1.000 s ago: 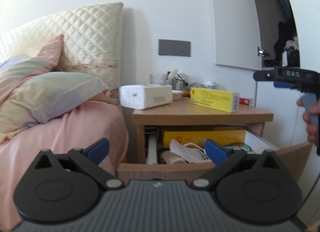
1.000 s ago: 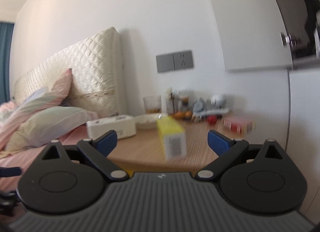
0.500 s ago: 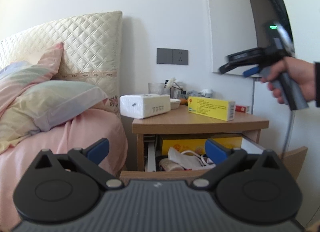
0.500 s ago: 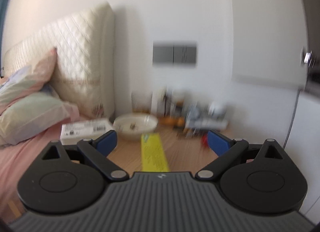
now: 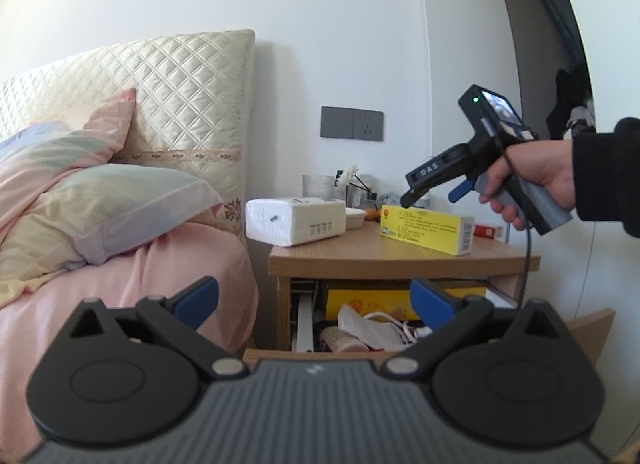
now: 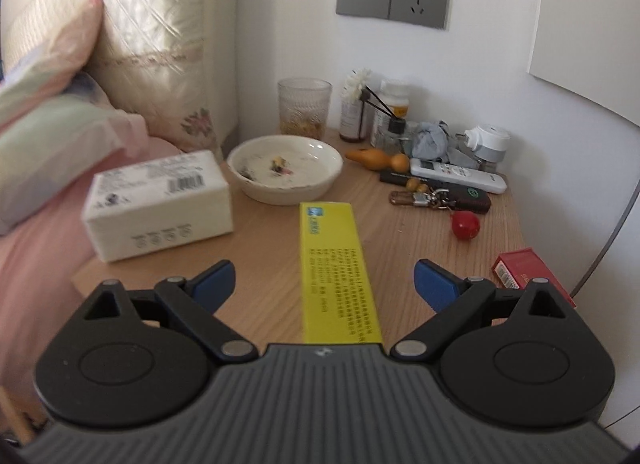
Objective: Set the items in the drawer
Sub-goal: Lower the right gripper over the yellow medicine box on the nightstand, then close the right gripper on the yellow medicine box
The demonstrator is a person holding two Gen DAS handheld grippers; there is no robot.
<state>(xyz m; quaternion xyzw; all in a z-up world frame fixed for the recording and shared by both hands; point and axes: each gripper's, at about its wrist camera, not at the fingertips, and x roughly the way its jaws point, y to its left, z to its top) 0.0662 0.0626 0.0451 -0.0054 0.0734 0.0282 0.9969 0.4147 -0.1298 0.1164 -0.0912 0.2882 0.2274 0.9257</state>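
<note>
- Fingers of the right gripper [image 6: 325,278] are spread wide w/ nothing held; the yellow box [image 6: 338,272] is seen lying lengthwise between them on the nightstand surface [image 6: 420,240], its near end hidden under the gripper body.
- Left gripper [image 5: 314,296] is likewise held open & empty, in front of the pulled-out drawer [image 5: 400,328], below the surface.
- Step in hand is judged as grasp of the yellow box. It'd best be taken across its narrow width, fingers lowered either side of it and kept centred before closing, so the box isn't twisted or pushed toward the bowl [image 6: 286,168].
- A light squeeze is prob. enough; it looks like thin card and could be crushed.
- Clearance should be kept from the tissue pack [image 6: 160,204] just left of the box and from the red ball [image 6: 465,225] & red packet [image 6: 528,276] to the right.
- Drawer is already well filled: a yellow carton [image 5: 372,298] at the back, crumpled white cloth or paper & cords in front. A free slot should be picked before release; room for the long box can't be confirmed.
- Farther back on the surface: keys, remote, glass [image 6: 305,106], bottles, plug-in device, all near the wall.
- Hard to tell: the fingers' height above the box, the drawer's right half (blocked by the left gripper), the print on the box (blurred), the bowl's contents.
</note>
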